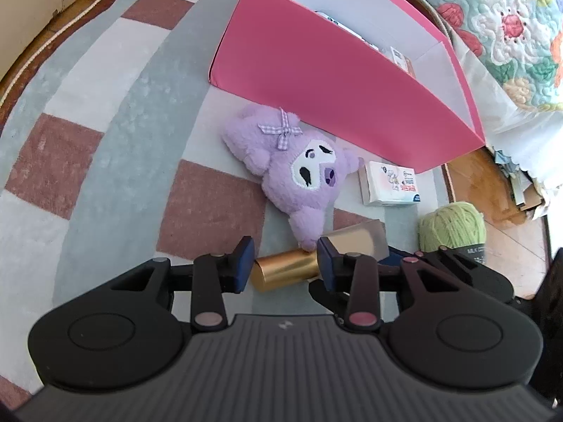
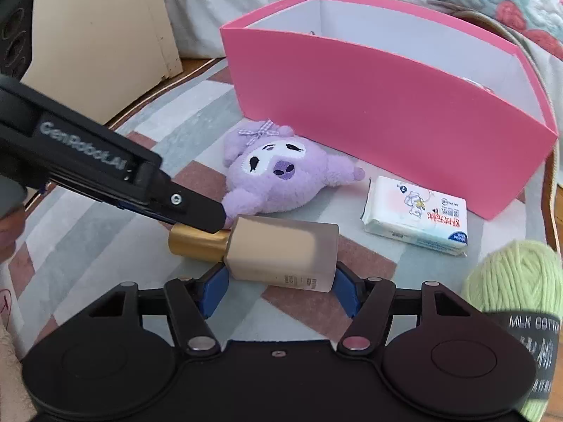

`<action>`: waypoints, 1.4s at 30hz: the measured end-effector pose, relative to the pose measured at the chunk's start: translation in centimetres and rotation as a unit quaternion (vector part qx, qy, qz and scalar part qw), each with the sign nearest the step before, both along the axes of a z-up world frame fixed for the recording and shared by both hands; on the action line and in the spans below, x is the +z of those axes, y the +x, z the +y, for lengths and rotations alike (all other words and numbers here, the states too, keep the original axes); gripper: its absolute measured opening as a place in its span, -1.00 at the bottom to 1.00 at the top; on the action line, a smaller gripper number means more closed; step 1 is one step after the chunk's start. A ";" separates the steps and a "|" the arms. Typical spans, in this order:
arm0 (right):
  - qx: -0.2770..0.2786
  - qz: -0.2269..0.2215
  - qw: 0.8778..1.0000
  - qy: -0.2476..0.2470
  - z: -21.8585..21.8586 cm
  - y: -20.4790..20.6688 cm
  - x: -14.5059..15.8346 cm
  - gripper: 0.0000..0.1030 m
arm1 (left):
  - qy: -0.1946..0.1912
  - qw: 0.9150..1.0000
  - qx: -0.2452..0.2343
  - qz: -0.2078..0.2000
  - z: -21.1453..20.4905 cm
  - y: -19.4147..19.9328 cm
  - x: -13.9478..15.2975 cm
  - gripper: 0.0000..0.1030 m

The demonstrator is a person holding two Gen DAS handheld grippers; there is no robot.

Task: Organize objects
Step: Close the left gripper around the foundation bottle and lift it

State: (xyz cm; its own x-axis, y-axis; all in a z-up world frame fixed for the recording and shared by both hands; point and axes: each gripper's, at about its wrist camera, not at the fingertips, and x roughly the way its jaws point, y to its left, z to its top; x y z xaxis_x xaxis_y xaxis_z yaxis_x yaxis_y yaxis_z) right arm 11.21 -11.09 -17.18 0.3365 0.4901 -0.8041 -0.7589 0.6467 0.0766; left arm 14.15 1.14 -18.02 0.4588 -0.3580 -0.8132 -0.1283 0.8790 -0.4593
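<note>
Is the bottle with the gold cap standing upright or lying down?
Lying down: the bottle rests on its side on the rug, gold cap pointing sideways.

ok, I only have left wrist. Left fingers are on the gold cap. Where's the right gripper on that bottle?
Observer: The right wrist view shows the right gripper straddling the frosted bottle, with a blue finger touching each end of its body.
Operator: Lifted?
Observer: Seemingly not. It lies on its side on the rug, and the gold cap is under the left gripper.
Operator: Anything crowding it?
Observer: The tissue pack lies apart from the bottle. The green yarn sits right of the right gripper.
</note>
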 end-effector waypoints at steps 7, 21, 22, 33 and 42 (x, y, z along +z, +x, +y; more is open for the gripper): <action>0.020 -0.029 0.999 -0.009 0.1 -0.3 -0.8 0.35 | -0.009 1.000 0.017 0.007 0.1 -0.7 -0.1 -0.22; 0.023 -0.046 0.998 0.019 -0.4 0.0 -1.5 0.43 | -0.015 1.000 0.017 0.003 -0.8 -0.5 -0.6 0.19; 0.025 -0.044 0.998 0.022 -0.4 0.1 -1.5 0.45 | -0.011 1.000 0.015 0.003 -1.0 -0.4 -0.7 0.23; 0.015 -0.053 0.998 0.013 0.1 0.0 -1.2 0.37 | 0.009 1.000 -0.002 -0.014 -1.9 -1.0 -0.5 0.30; -0.006 0.015 1.000 0.003 -1.5 -1.4 0.7 0.37 | 0.009 0.999 -0.033 0.011 -2.3 -3.5 1.6 0.21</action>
